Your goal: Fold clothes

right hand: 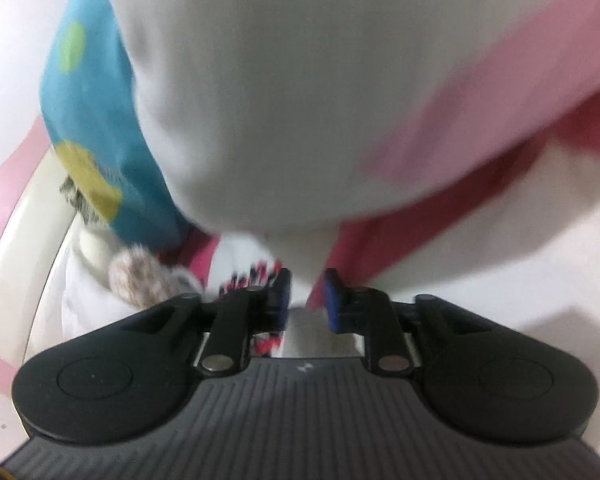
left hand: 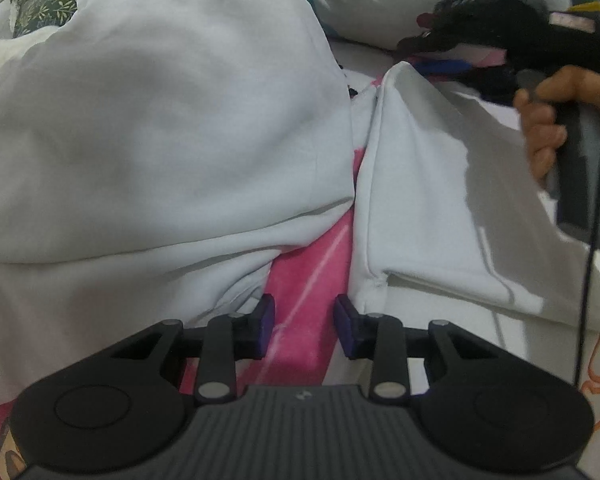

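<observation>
The white garment lies bunched on a pink patterned bedcover, in two masses: a large rumpled heap on the left of the left wrist view and a flatter folded panel on the right, with a strip of bedcover showing between them. The left gripper points steeply down over that strip; its jaws stand apart with nothing but bedcover between them, and the left pad sits just beside the hem of the heap. The right gripper is seen in the left wrist view at the far corner of the panel, carried by a hand. In its own view the jaws are narrowly apart with white cloth between the pads; the view is blurred, so whether the pads press on the cloth cannot be told. A striped cord lies against the left finger, and a blue dotted pillow stands close behind. Risks, as judged: if the right gripper lifts without a firm pinch, the corner slips and the fold collapses. The cord may be caught in the jaws with the cloth. If the left gripper closes where it stands, it may pinch bedcover instead of garment and drag the cover upward.
</observation>
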`<state>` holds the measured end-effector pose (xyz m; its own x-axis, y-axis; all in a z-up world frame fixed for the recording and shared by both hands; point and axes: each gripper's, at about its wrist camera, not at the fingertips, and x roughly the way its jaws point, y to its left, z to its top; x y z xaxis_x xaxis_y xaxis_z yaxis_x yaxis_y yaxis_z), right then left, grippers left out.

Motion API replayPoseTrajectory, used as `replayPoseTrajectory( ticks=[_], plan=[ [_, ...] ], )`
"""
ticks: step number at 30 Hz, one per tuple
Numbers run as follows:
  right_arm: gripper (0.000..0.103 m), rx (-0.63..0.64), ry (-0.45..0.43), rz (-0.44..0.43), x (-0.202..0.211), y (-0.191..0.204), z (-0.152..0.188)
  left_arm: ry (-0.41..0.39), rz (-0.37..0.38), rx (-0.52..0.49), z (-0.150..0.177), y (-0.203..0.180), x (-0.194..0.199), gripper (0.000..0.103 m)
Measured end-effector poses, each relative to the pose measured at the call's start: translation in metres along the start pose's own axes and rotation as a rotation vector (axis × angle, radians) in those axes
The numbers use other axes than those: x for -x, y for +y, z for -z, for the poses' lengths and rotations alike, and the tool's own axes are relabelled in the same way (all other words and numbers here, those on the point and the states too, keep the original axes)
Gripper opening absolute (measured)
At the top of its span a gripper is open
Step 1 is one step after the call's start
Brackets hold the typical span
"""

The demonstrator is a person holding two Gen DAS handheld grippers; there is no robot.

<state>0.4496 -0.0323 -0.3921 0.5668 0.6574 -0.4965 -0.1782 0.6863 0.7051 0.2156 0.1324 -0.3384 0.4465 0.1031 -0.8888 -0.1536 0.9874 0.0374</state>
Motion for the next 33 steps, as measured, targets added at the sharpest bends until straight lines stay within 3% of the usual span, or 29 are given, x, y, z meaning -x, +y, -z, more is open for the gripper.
replayPoseTrajectory(
  ticks=[3, 9, 13, 15, 18, 20, 21, 25, 31, 33],
  plan=[
    [0.025, 0.075, 0.002, 0.030, 0.019, 0.009, -0.003, 0.010, -0.003, -0.005, 0.000, 0.001, 0.002, 0.034],
    [0.022, 0.332, 0.107, 0.139, 0.081, 0.048, 0.018, 0.061, -0.029, 0.020, -0.014, -0.001, -0.001, 0.028],
    [0.022, 0.430, 0.176, 0.208, 0.121, 0.055, 0.048, 0.016, 0.056, 0.048, -0.019, 0.005, 0.007, 0.031],
    [0.022, 0.446, 0.197, 0.233, 0.138, 0.048, 0.062, -0.012, 0.082, -0.001, -0.016, 0.000, 0.012, 0.040],
    [0.022, 0.411, 0.207, 0.268, 0.161, 0.033, 0.079, -0.004, 0.074, -0.044, -0.012, -0.007, 0.005, 0.040],
    [0.022, 0.376, 0.205, 0.297, 0.175, 0.023, 0.085, 0.011, 0.053, -0.062, -0.010, -0.011, -0.002, 0.033],
    [0.021, 0.375, 0.202, 0.317, 0.177, 0.021, 0.086, 0.017, 0.042, -0.069, -0.009, -0.012, -0.006, 0.022],
    [0.018, 0.390, 0.183, 0.394, 0.182, 0.015, 0.088, 0.013, 0.008, -0.011, -0.005, -0.003, 0.001, 0.016],
    [0.017, 0.412, 0.151, 0.516, 0.190, -0.013, 0.084, 0.005, -0.029, 0.014, 0.001, -0.003, 0.005, 0.018],
    [0.016, 0.442, 0.210, 0.582, 0.181, -0.032, 0.092, 0.003, -0.037, 0.022, -0.007, -0.010, -0.005, 0.022]
  ],
)
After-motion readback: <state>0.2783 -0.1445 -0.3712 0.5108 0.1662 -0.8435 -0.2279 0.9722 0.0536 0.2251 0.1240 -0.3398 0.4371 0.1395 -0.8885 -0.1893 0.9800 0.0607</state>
